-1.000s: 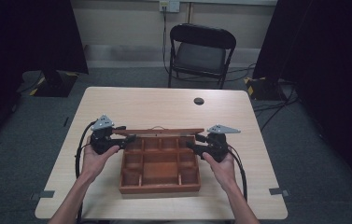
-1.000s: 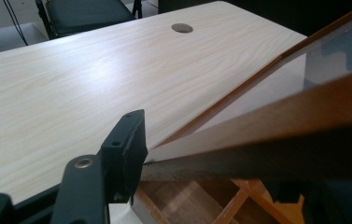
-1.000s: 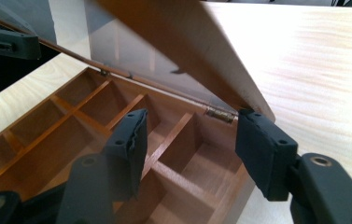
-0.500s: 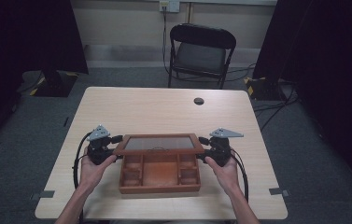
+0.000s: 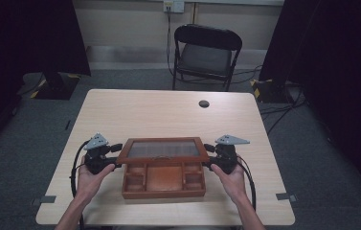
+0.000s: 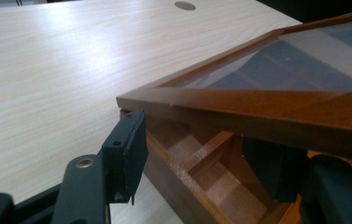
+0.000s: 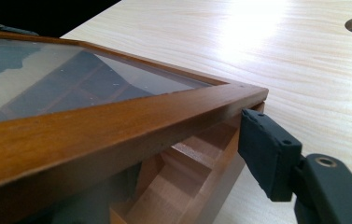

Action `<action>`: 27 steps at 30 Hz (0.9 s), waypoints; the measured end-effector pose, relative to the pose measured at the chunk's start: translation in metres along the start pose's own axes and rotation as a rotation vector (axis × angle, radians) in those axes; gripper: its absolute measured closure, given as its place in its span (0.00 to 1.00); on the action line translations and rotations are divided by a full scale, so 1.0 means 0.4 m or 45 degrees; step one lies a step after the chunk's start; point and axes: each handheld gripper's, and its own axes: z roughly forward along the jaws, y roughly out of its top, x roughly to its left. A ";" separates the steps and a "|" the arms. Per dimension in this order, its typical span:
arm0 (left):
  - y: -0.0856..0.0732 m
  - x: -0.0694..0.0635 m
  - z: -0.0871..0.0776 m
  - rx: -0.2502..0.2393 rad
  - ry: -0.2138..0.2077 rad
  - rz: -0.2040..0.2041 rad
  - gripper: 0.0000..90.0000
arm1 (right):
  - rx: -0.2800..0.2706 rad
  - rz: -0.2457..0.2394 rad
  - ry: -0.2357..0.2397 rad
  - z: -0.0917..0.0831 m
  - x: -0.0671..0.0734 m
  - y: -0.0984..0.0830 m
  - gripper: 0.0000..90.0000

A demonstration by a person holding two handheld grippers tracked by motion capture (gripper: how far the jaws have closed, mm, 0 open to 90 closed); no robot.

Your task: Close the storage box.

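Two tools flank a wooden box (image 5: 163, 181) near the table's (image 5: 168, 115) front edge, bare pale woodgrain beyond. Left tool (image 5: 115, 156) and right tool (image 5: 208, 156) each clench a side of the glass-paned lid (image 5: 164, 149); jaws just tightened. Lid hangs lower than a second ago.

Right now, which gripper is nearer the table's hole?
Right. The right gripper sits at the lid's right end, almost in line with the hole, jaws just closing astride the box wall; the left gripper is at the lid's far end.
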 end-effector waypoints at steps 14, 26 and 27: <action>-0.019 0.011 -0.010 0.041 0.003 -0.007 0.43 | 0.051 -0.012 -0.001 -0.015 -0.012 -0.032 0.46; -0.039 0.011 -0.012 0.071 0.001 -0.012 0.43 | 0.097 -0.031 -0.002 -0.020 -0.012 -0.064 0.47; -0.041 0.013 -0.013 0.070 -0.009 -0.021 0.43 | 0.097 -0.031 -0.002 -0.020 -0.012 -0.064 0.47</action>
